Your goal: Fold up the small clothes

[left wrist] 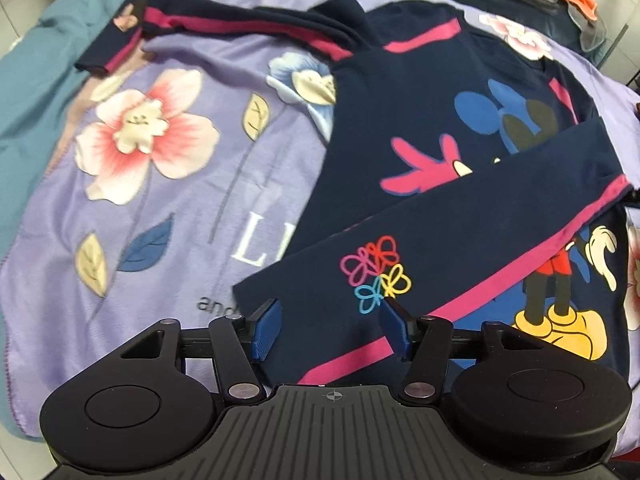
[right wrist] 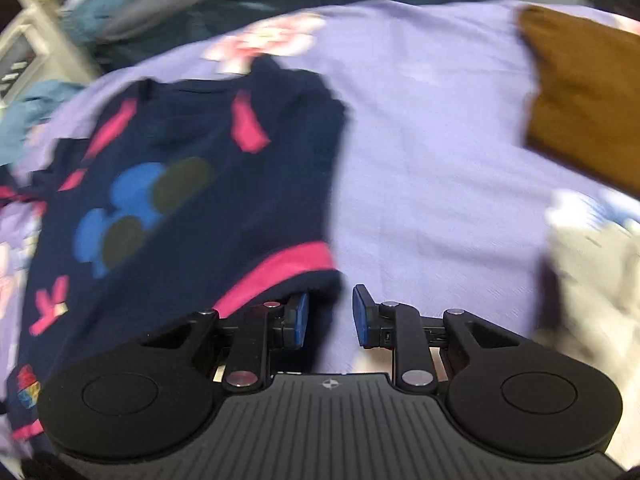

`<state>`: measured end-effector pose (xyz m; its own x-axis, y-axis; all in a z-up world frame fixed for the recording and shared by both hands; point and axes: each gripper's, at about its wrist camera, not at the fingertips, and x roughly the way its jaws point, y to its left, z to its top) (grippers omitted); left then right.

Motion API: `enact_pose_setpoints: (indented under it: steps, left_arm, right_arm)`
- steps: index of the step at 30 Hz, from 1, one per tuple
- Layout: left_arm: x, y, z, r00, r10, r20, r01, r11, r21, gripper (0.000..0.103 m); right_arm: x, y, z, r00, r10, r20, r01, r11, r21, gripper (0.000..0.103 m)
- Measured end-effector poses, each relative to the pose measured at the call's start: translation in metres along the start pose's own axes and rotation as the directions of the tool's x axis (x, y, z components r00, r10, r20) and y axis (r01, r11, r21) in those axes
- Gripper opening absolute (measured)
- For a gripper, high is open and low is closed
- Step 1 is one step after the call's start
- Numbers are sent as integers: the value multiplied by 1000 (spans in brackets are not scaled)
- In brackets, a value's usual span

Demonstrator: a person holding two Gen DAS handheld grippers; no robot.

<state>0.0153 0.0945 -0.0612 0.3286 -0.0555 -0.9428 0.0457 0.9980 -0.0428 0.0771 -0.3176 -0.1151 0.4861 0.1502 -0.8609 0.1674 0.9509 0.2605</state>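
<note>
The left gripper point(left wrist: 330, 330) hangs over the bed with its jaws spread wide, nothing clamped. The folded-in sleeve point(left wrist: 440, 248) of the navy top point(left wrist: 408, 92) lies flat just under and ahead of the blue pads point(left wrist: 267, 330), cuff end nearest, and they do not press on it. That sleeve lies slantwise across the cartoon print on the chest. The other sleeve point(left wrist: 224, 28) stretches out far ahead and to the left, not yet folded in, over the lilac flowered blanket point(left wrist: 168, 184).

On the other side, the right gripper point(right wrist: 330, 318) stands part open and empty. The top's pink-banded edge point(right wrist: 280, 272) sits just ahead and left of its left pad point(right wrist: 299, 322), close by, but no cloth is between the jaws; only blanket shows in the gap. This view is smeared, so finer detail is lost. A brown cloth point(right wrist: 584, 120) lies well off to the right.

The top looks light, limp and thin; it will likely sag and drag rather than hold shape. A pinch at a cuff, hem or shoulder seam should carry it best, and the pink trim makes a handy mark.

Both tools point steeply down at the bed.
</note>
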Motion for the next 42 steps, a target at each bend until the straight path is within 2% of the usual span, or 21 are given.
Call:
enact_pose_setpoints:
  steps: [2, 4, 8, 11, 13, 15, 16, 19, 21, 22, 24, 25, 26, 28, 30, 31, 33, 34, 38, 40, 42]
  left_arm:
    - [8, -2, 2, 1000, -6, -16, 6, 1000, -7, 103]
    - [13, -4, 4, 1000, -10, -23, 10, 1000, -3, 103]
    - [17, -6, 3, 1000, -5, -30, 5, 1000, 0, 103]
    - [24, -6, 2, 999, -4, -51, 3, 1000, -8, 103]
    - [30, -7, 1, 998, 4, -65, -3, 1000, 2, 103]
    - [33, -10, 0, 997, 14, -73, -12, 1000, 24, 103]
    - [34, -12, 0, 997, 18, -74, -16, 999, 34, 103]
    - [36, -15, 0, 997, 22, -80, -17, 998, 54, 103]
    - [38, -18, 0, 996, 28, -83, -22, 998, 65, 103]
    - [39, -19, 0, 996, 30, -84, -24, 997, 73, 103]
    - [40, -22, 1, 996, 34, -84, -27, 996, 88, 103]
    - [41, -23, 1, 996, 37, -84, -29, 995, 94, 103]
    - [42, -23, 1, 996, 39, -84, -31, 995, 99, 103]
    - [41, -22, 1, 996, 36, -87, -28, 995, 97, 103]
    - [42, -19, 1, 996, 27, -87, -20, 997, 79, 103]
    - [42, -18, 1, 996, 24, -86, -17, 997, 71, 103]
    - [43, -17, 1, 996, 22, -83, -17, 998, 61, 103]
    - [43, -18, 1, 996, 25, -83, -20, 998, 59, 103]
    - [44, -21, 1, 996, 40, -77, -34, 997, 65, 103]
    - [44, -22, -1, 997, 42, -72, -37, 997, 64, 103]
    - [44, -21, -1, 997, 43, -70, -39, 997, 62, 103]
  right_arm:
    - [3, 2, 3, 1000, 5, 13, -4, 998, -61, 26]
    - [4, 2, 5, 1000, 18, 5, -17, 996, -85, 13]
    - [-13, -1, 4, 1000, 15, 2, -15, 999, -33, 12]
    - [-26, -4, -2, 1000, -17, -5, 17, 1000, -14, 12]
    - [-25, -9, -5, 994, -91, -55, 91, 996, 7, 12]
    - [-26, -19, -6, 987, -142, -68, 145, 989, 40, 2]
    - [-32, -26, -5, 991, -125, -46, 128, 988, 87, 2]
    - [-48, -36, -2, 999, -7, 41, -1, 980, 200, 5]
    - [-50, -30, 4, 991, 89, 100, -106, 977, 185, 5]
    - [-46, -26, 7, 988, 114, 102, -131, 975, 177, 7]
    - [-32, -15, 13, 988, 133, 75, -144, 974, 176, 11]
    - [-21, -12, 15, 990, 135, 50, -142, 973, 184, 17]
    - [-7, -9, 15, 992, 123, 9, -123, 972, 198, 18]
    - [14, -3, 18, 995, 53, -81, -36, 980, 197, 11]
    - [10, -1, 25, 997, 63, -46, -53, 980, 193, 13]
    - [2, -3, 29, 997, 79, 7, -79, 974, 214, 15]
    - [-10, -14, 43, 989, 107, 99, -130, 953, 273, 34]
    - [-10, -22, 52, 988, 103, 116, -134, 941, 311, 45]
    - [21, -56, 76, 991, 91, 96, -124, 888, 444, 45]
    - [43, -68, 75, 983, 155, 100, -185, 841, 508, 45]
    - [56, -72, 70, 968, 201, 153, -252, 788, 561, 45]
